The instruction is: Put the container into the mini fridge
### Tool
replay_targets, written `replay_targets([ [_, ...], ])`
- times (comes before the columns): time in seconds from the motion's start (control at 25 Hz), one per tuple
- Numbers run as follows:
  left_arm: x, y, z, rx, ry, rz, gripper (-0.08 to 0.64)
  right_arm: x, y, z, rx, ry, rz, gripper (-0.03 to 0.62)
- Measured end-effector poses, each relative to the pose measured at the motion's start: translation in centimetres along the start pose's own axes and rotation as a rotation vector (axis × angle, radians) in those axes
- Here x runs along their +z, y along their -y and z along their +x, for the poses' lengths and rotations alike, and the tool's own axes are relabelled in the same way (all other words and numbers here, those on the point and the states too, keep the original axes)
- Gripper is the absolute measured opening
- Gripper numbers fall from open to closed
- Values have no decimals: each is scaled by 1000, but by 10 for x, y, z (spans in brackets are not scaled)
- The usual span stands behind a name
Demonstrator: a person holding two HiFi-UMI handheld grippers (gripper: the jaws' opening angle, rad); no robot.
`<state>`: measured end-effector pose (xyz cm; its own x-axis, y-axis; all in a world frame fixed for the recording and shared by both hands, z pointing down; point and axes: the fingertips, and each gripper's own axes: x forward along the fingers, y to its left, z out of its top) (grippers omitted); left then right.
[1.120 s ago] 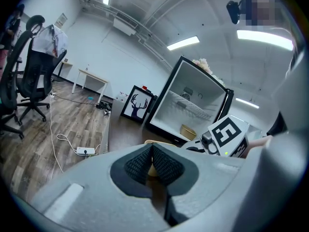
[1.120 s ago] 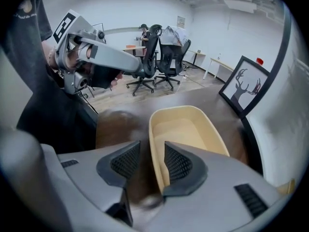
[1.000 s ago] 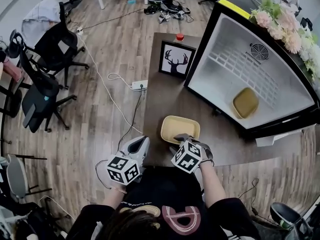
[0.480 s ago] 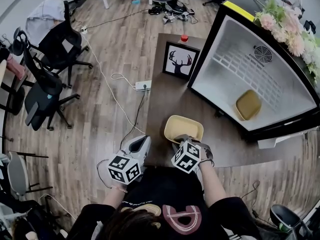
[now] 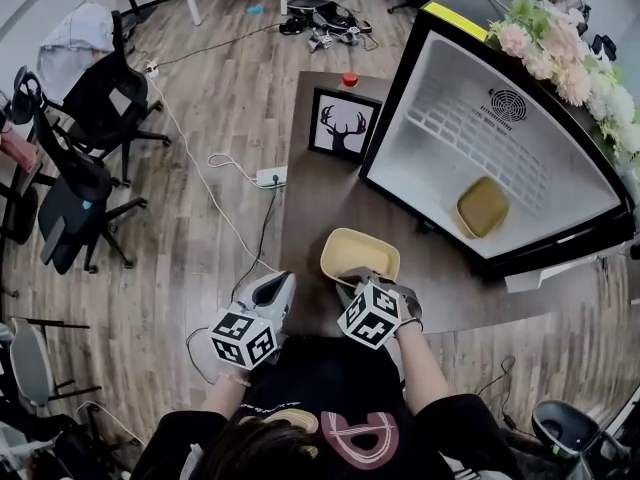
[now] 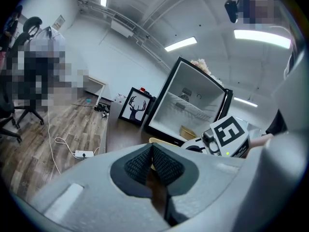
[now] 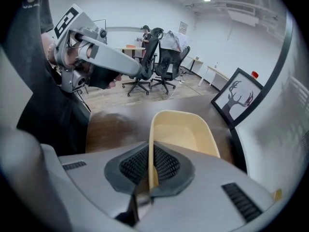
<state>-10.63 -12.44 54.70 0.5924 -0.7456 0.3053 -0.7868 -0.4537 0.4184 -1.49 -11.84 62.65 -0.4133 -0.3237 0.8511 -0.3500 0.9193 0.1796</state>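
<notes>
Two containers (image 5: 360, 255) (image 5: 483, 208), one fridge (image 5: 455, 163)

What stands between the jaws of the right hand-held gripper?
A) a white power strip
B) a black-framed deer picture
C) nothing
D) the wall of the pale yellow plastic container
D: in the right gripper view the right hand-held gripper has its jaws closing, pads pressed on the thin wall of the pale yellow plastic container on the dark table.
</notes>
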Motion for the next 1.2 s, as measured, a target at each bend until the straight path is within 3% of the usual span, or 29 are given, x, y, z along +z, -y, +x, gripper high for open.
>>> replay_targets([
  [0.72, 4, 16, 27, -91, -33, 54, 9, -2, 10, -46, 23, -36, 27, 17],
  [1.2, 3, 33, 42, -173, -72, 95, 9, 11, 47, -112, -56, 13, 7, 17],
])
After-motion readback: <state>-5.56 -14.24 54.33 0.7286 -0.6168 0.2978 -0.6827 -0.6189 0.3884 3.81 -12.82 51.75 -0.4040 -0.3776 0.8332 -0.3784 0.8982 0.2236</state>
